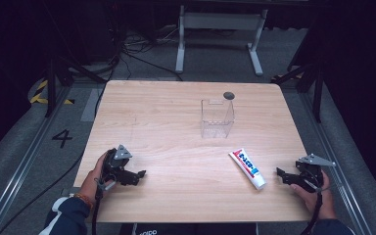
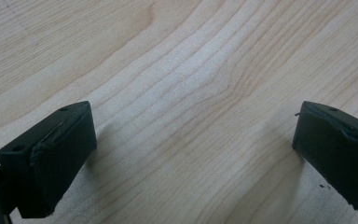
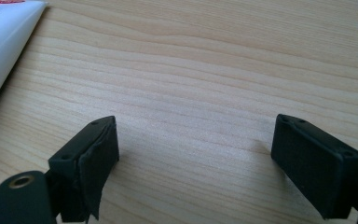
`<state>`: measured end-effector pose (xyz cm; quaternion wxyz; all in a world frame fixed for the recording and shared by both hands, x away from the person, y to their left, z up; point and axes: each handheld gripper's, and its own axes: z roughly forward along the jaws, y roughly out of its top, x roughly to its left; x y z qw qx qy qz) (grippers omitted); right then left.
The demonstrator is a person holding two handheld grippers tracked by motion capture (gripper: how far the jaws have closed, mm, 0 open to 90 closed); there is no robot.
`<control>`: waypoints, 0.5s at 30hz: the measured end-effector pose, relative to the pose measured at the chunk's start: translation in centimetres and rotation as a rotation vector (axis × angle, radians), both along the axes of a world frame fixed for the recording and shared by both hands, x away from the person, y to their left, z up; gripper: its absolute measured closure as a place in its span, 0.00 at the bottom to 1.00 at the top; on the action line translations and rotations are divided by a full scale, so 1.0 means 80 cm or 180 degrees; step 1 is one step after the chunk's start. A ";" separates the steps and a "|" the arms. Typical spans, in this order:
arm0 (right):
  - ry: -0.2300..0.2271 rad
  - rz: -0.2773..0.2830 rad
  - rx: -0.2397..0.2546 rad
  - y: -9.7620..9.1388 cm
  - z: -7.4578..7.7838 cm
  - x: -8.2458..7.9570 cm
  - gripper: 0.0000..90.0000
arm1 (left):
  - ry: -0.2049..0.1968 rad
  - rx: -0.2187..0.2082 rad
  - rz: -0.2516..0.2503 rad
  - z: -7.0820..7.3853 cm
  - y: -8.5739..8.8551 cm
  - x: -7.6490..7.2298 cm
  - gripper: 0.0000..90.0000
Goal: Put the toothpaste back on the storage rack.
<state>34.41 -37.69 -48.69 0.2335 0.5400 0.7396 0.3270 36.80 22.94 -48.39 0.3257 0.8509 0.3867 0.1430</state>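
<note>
A white toothpaste tube (image 1: 247,169) with red and blue print lies flat on the wooden table (image 1: 166,112), right of centre near the front; its white body (image 3: 2,37) fills the top left corner of the right gripper view. A clear plastic box (image 1: 217,117) stands upright farther back, with a small dark disc (image 1: 228,95) just behind it. My left gripper (image 1: 139,176) rests on the table at the front left, open, nothing between its pads (image 2: 58,158). My right gripper (image 1: 280,175) sits at the front right, open and empty, a short way right of the tube's cap end.
Beyond the table's far edge are a white metal frame (image 1: 220,34), cables and black stand legs on a grey floor. A floor marking "4" (image 1: 61,138) lies to the left.
</note>
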 end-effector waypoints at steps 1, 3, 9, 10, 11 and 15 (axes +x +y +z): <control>0.0000 -0.0003 0.0001 0.000 0.000 0.000 0.17 | -0.0009 0.0023 0.0011 0.000 0.001 -0.001 0.00; 0.0000 -0.0002 0.0003 0.000 0.000 0.000 0.18 | 0.0018 -0.0005 0.0073 0.000 0.001 -0.004 0.00; 0.0040 0.0061 -0.0014 -0.001 0.002 0.004 0.18 | -0.0005 0.0013 0.0011 0.001 0.006 -0.004 0.00; 0.0049 0.0076 -0.0018 -0.001 0.002 0.005 0.18 | -0.0022 0.0019 -0.0023 0.000 0.007 -0.004 0.00; 0.0051 0.0091 -0.0018 -0.002 0.002 0.005 0.18 | -0.0008 0.0015 -0.0052 0.000 0.007 -0.004 0.00; 0.0099 0.0156 -0.0025 -0.005 0.004 0.005 0.20 | 0.0001 0.0002 -0.0172 0.000 0.010 -0.003 0.01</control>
